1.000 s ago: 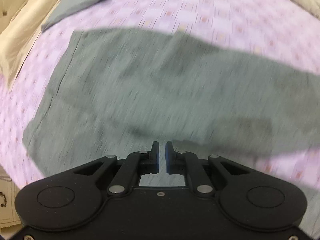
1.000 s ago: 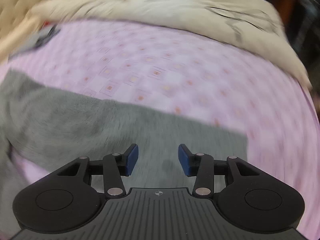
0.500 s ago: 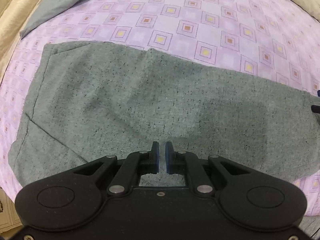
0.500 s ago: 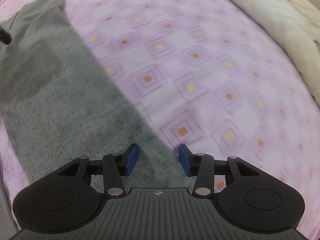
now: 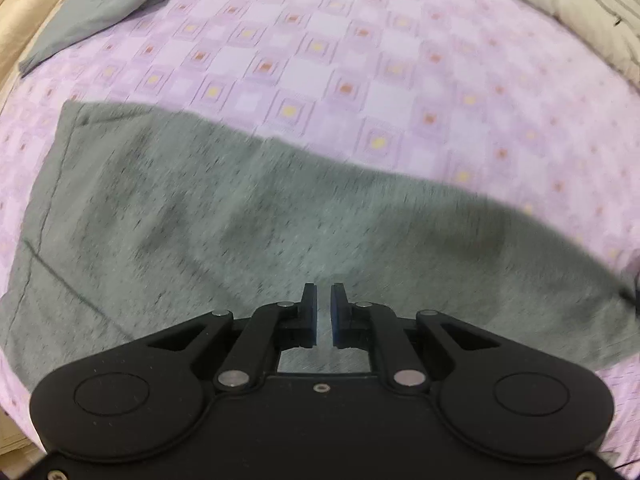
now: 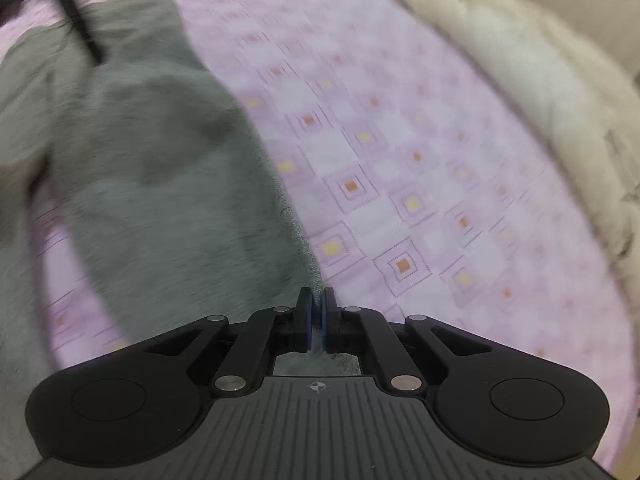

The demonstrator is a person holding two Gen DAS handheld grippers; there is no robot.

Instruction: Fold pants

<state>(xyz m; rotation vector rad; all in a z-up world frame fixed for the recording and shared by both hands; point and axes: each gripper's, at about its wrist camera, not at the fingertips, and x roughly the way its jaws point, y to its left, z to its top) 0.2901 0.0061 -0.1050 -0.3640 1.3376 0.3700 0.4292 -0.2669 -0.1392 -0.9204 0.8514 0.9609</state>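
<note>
The grey pants (image 5: 248,232) lie spread on the pink patterned bedsheet (image 5: 340,60), waistband at the left, legs running right. My left gripper (image 5: 324,316) hangs over the pants' near edge with its jaws almost together, a narrow gap between them and nothing in it. In the right wrist view my right gripper (image 6: 316,320) is shut on the edge of the pants (image 6: 152,184) at the leg end, and the cloth rises to the left of it. That view is blurred.
Another folded grey garment (image 5: 108,4) lies at the far left of the bed. A cream quilt (image 6: 520,92) is bunched along the far right, also in the left wrist view (image 5: 580,12). A beige cloth (image 5: 16,12) lies at the left edge.
My right gripper has closed from wide open onto the pants' edge and lifted it. The left gripper has drawn back a little; its jaws stay nearly together.
</note>
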